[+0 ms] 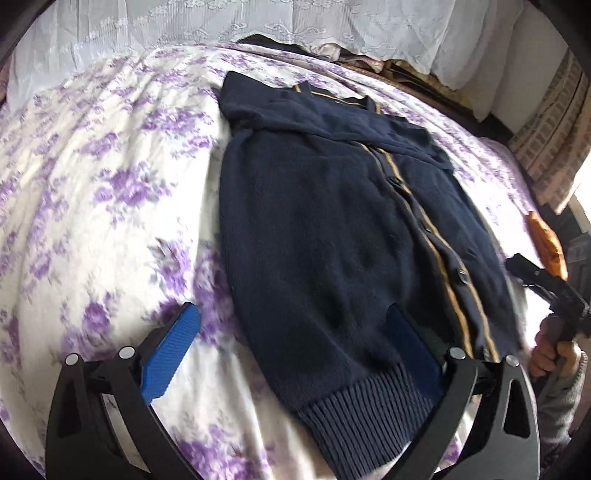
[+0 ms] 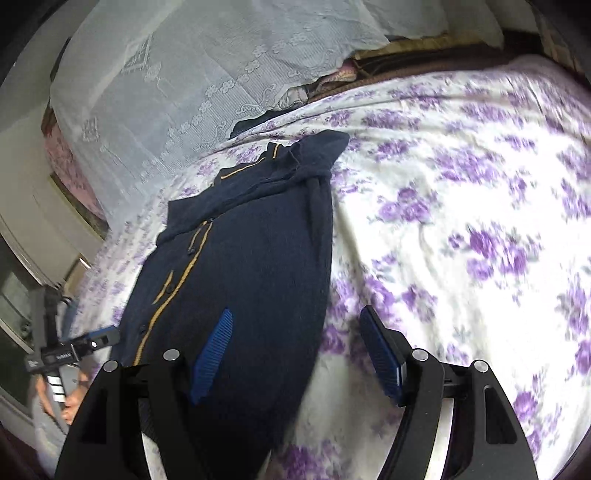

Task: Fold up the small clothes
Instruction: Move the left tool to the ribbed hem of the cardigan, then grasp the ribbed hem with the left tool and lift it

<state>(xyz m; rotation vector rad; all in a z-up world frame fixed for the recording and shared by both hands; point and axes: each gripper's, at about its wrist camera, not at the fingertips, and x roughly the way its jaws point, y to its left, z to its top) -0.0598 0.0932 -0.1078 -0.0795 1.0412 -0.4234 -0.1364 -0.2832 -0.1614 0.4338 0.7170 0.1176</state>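
A navy knit cardigan (image 1: 332,229) with a tan button stripe lies flat on the bed, its sleeves folded across the chest. My left gripper (image 1: 291,347) is open and empty just above the ribbed hem (image 1: 362,413). In the right wrist view the cardigan (image 2: 251,266) lies lengthwise. My right gripper (image 2: 295,350) is open and empty over its side edge near the hem, one blue pad (image 2: 212,354) above the knit, the other (image 2: 380,354) above the sheet. Each gripper shows in the other's view, the right one at the right edge (image 1: 546,284), the left one at the lower left (image 2: 74,350).
The bed has a white sheet with purple flowers (image 1: 92,184), spreading wide on both sides of the cardigan. White lace curtain (image 1: 258,22) hangs behind the bed. An orange object (image 1: 546,240) lies at the bed's right edge.
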